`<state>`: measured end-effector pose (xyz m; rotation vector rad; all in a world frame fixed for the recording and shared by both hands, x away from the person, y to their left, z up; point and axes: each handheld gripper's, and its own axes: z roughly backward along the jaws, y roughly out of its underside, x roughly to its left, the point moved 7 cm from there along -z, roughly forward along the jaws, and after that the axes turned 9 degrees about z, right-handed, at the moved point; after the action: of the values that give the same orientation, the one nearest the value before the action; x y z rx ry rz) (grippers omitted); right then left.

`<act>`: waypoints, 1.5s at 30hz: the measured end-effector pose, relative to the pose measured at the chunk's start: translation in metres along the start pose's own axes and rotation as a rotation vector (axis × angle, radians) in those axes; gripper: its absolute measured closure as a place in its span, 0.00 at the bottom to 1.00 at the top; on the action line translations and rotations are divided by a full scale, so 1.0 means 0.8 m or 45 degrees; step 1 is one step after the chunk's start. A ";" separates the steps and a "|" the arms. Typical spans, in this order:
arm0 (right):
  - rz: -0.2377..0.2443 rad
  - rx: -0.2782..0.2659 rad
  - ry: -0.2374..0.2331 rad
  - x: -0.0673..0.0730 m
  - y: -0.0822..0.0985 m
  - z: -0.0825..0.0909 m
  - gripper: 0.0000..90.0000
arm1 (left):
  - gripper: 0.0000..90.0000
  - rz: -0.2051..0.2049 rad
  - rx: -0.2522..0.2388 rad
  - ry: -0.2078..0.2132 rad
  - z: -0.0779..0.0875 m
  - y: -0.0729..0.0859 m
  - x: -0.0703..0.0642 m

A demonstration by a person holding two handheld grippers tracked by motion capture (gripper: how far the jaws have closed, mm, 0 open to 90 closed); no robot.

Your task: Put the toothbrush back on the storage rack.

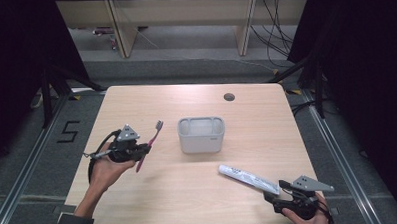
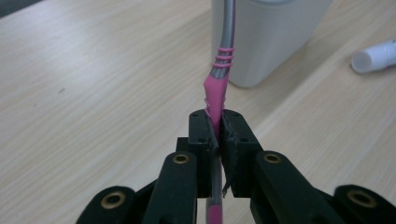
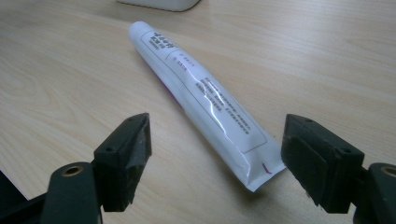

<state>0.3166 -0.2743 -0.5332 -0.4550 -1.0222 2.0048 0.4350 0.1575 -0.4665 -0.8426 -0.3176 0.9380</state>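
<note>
Left gripper (image 1: pixel 140 151) clamped on a pink toothbrush (image 1: pixel 150 145) held above the table (image 1: pixel 189 192) left of the grey holder (image 1: pixel 201 135); right gripper (image 3: pixel 215 158) wide, straddling the flat end of a white toothpaste tube (image 3: pixel 205 98) lying near the table's front right.

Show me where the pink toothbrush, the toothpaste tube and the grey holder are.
pink toothbrush (image 1: pixel 154 135), high view, on the handle's middle.
toothpaste tube (image 3: pixel 205 93), right gripper view, on the printed body.
grey holder (image 1: pixel 201 142), high view, on the front wall.
</note>
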 end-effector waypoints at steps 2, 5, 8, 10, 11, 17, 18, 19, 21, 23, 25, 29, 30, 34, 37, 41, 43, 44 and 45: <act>0.030 0.001 0.016 -0.003 0.000 0.001 0.28 | 0.92 0.033 -0.060 0.016 0.000 -0.007 -0.002; 0.031 0.002 0.017 -0.003 0.000 0.001 0.28 | 0.92 0.034 -0.106 -0.003 0.001 -0.015 -0.002; 0.028 -0.007 0.020 -0.003 0.000 0.000 0.28 | 0.92 0.056 -0.138 -0.005 0.003 -0.023 -0.003; 0.038 -0.002 0.014 -0.004 0.001 0.000 0.28 | 0.92 0.072 -0.177 -0.005 0.003 -0.030 -0.004; 0.038 -0.002 0.014 -0.004 0.001 0.000 0.28 | 0.92 0.072 -0.177 -0.005 0.003 -0.030 -0.004; 0.032 -0.001 0.015 -0.005 0.001 0.000 0.28 | 0.92 0.117 -0.281 0.010 0.002 -0.052 -0.014; 0.037 -0.009 0.018 -0.005 0.001 0.000 0.28 | 0.92 0.107 -0.305 -0.004 0.003 -0.058 -0.018; 0.037 -0.002 0.012 -0.004 0.001 0.000 0.28 | 0.92 0.103 -0.311 -0.001 0.002 -0.062 -0.020; 0.032 -0.001 0.012 -0.004 0.001 0.000 0.28 | 0.92 0.099 -0.321 -0.002 0.001 -0.065 -0.022; 0.034 -0.010 0.016 -0.004 0.000 0.000 0.28 | 0.92 0.108 -0.346 0.002 -0.002 -0.075 -0.025; 0.037 -0.004 0.017 -0.005 0.001 0.000 0.28 | 0.92 0.116 -0.356 0.019 -0.005 -0.080 -0.028; 0.030 -0.010 0.020 -0.005 0.000 0.001 0.28 | 0.92 0.106 -0.370 0.006 -0.009 -0.088 -0.034; 0.030 -0.012 0.020 -0.006 0.000 0.001 0.28 | 0.92 0.116 -0.377 0.020 -0.012 -0.093 -0.038; 0.029 -0.013 0.017 -0.004 -0.001 0.002 0.28 | 0.92 0.132 -0.411 0.022 -0.015 -0.106 -0.042; 0.028 -0.013 0.011 -0.003 -0.001 0.001 0.28 | 0.92 0.137 -0.423 0.028 -0.017 -0.113 -0.044; 0.035 -0.020 0.019 -0.006 -0.001 0.001 0.28 | 0.92 0.138 -0.448 0.029 -0.021 -0.129 -0.049; 0.032 -0.018 0.017 -0.005 -0.001 0.002 0.28 | 0.92 0.143 -0.457 0.031 -0.022 -0.132 -0.050; 0.032 -0.018 0.017 -0.005 -0.001 0.002 0.28 | 0.92 0.139 -0.459 0.026 -0.022 -0.134 -0.050; 0.031 -0.012 0.015 -0.005 -0.001 0.002 0.28 | 0.92 0.152 -0.471 0.033 -0.025 -0.138 -0.052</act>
<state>0.3185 -0.2778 -0.5321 -0.4859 -1.0234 2.0173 0.4867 0.0795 -0.3916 -1.2220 -0.4301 0.9935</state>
